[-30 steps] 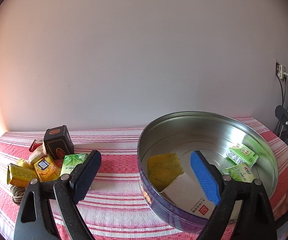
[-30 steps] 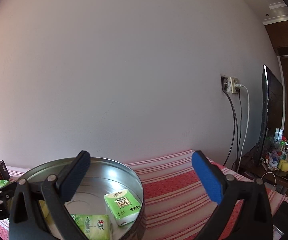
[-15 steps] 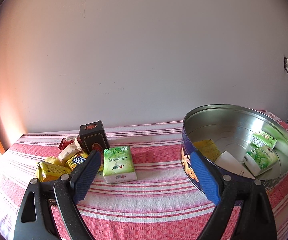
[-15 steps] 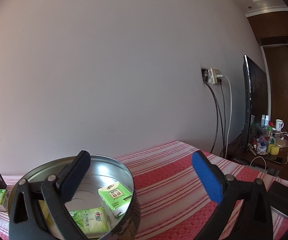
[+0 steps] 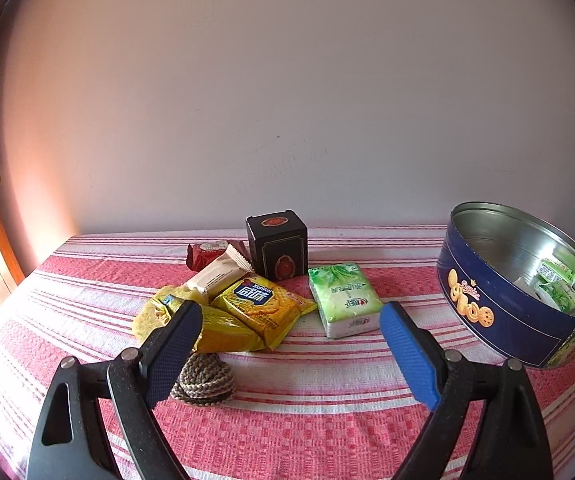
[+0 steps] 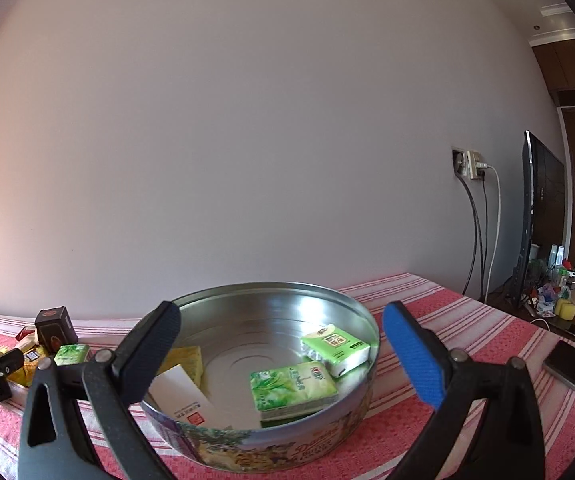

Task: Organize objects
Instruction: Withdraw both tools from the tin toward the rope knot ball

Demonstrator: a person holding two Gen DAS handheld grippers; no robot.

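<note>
Reaching for the Soft Tissue Pack

Both the left gripper (image 5: 289, 338) and right gripper (image 6: 281, 354) are seen wide open, nothing held. The green tissue pack (image 5: 343, 299) lies at one o'clock of the left jaws, nine o'clock of the cookie tin (image 5: 499, 312). It is judged light, squashy, slippery-wrapped; its long sides should be pinched.

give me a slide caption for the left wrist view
Open left gripper faces a green tissue pack, yellow snack packets and a black box beside a round blue cookie tin.
</note>
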